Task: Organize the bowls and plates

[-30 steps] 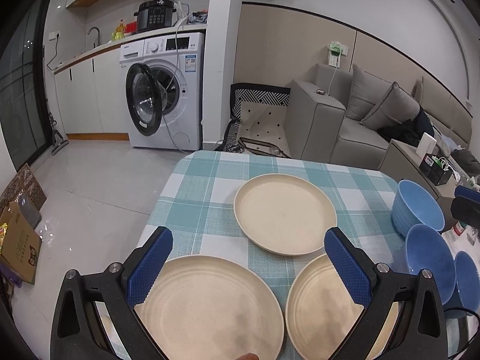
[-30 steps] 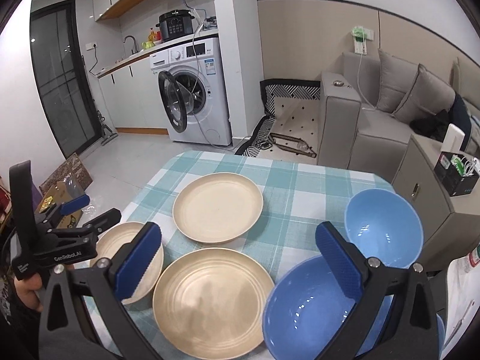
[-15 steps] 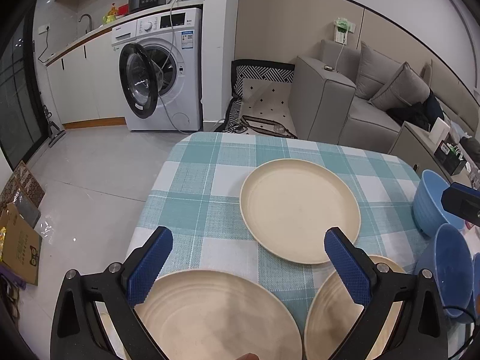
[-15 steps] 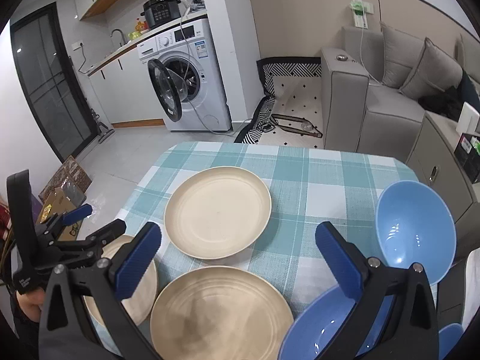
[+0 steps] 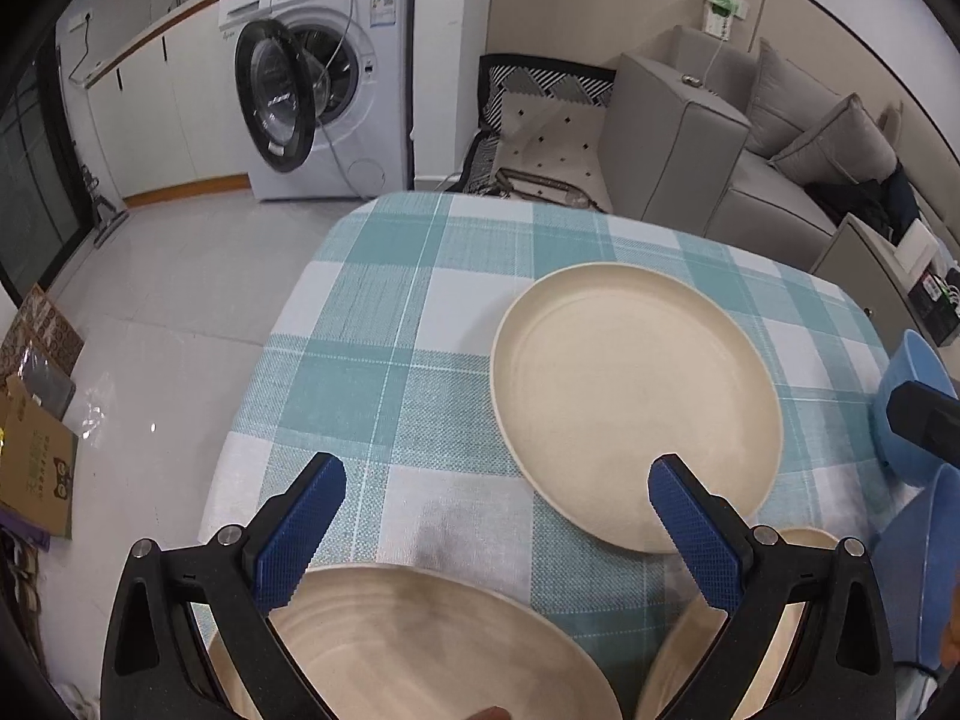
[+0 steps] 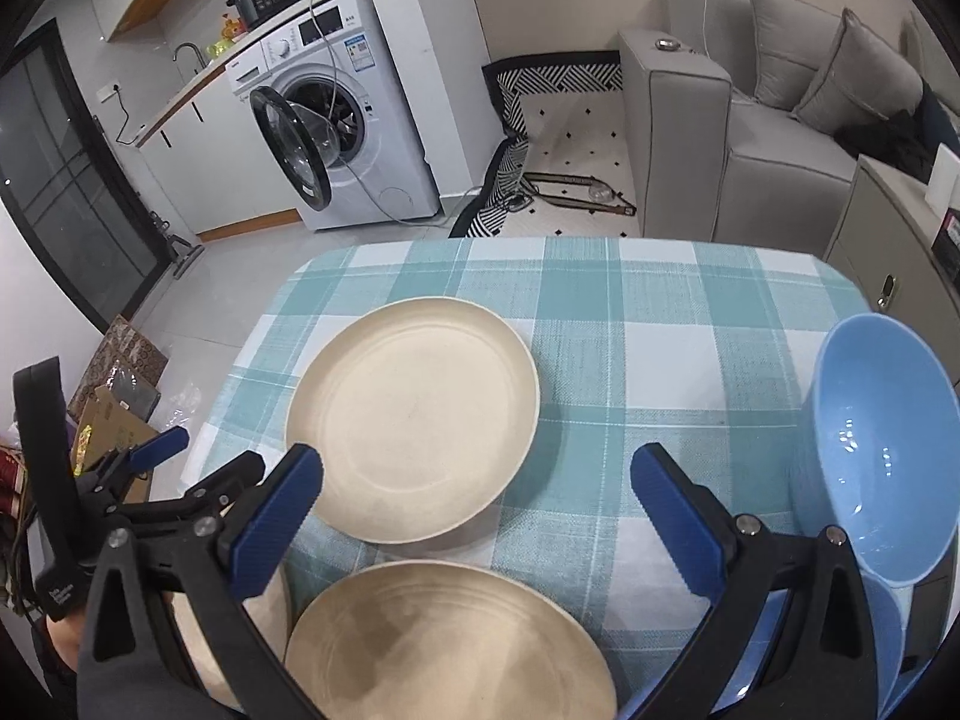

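I am holding both my left tongs [image 5: 495,519] and right tongs [image 6: 474,507] released and empty above the bench [image 6: 660,324], lining up on the far plate [image 6: 414,420], which apparently needs gripping by its rim and stacking on the near plate [image 6: 450,642].

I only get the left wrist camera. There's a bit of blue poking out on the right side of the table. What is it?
Observer: A light blue bowl. It stands upright and empty near the right edge of the table.
Operator: Is it the only blue one?
Observer: No. Part of a second blue bowl shows just below it, mostly hidden behind the open right gripper.
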`<state>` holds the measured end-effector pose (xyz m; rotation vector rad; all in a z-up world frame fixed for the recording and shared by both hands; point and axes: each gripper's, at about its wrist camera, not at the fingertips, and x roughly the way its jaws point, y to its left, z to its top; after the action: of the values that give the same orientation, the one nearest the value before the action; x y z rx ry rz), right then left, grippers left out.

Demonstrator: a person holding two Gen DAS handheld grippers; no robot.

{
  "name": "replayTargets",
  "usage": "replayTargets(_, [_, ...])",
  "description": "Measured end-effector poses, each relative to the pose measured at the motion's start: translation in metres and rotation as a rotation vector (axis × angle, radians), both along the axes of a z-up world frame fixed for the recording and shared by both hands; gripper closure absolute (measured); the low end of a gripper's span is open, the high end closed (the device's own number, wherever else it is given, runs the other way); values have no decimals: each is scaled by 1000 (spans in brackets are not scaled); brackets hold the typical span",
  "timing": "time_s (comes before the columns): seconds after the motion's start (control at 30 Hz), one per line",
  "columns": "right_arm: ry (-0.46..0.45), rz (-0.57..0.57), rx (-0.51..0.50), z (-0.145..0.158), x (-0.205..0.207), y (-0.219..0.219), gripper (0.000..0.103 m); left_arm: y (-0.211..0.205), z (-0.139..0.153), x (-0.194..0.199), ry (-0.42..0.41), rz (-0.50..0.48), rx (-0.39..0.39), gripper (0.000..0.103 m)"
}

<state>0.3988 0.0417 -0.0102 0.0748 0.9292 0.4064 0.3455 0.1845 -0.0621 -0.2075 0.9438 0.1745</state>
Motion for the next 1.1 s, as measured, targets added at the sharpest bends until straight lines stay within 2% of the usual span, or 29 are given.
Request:
replayTargets(0.17, [44,-14,-29,-20,17,10,0,7,-17,16,54,18,-35,0])
replayTargets(0.3, [85,-31,-42,-39,28,14,3,14,-25,23,65,21,-82,3])
replayTargets(0.37, [117,-39,-36,-49,33,15,10,15,-28,26,74,18,-86,6])
replayTargets(0.53, [173,-51,-38,-67,43,18,19,13,-37,35,107,10,-70,29])
replayTargets(0.67, [199,-53,-53,-76,48,23,27,11,-41,39,120,-1,-74,35])
replayTargets(0.8, [229,-61,-40,-84,51,23,30,8,-45,40,128,-4,-67,45])
replayTargets(0.9, [238,-62,-41,-87,51,25,42,8,-49,43,135,-3,-66,49])
replayTargets(0.97, [243,-74,-54,-90,53,26,45,8,-50,43,132,-2,-64,53])
replayTargets(1.03, [246,-63,-42,-92,53,27,50,7,-51,43,133,-8,-64,62])
replayTargets(1.1, [251,-60,-33,-92,53,28,51,5,-52,43,129,-17,-60,63])
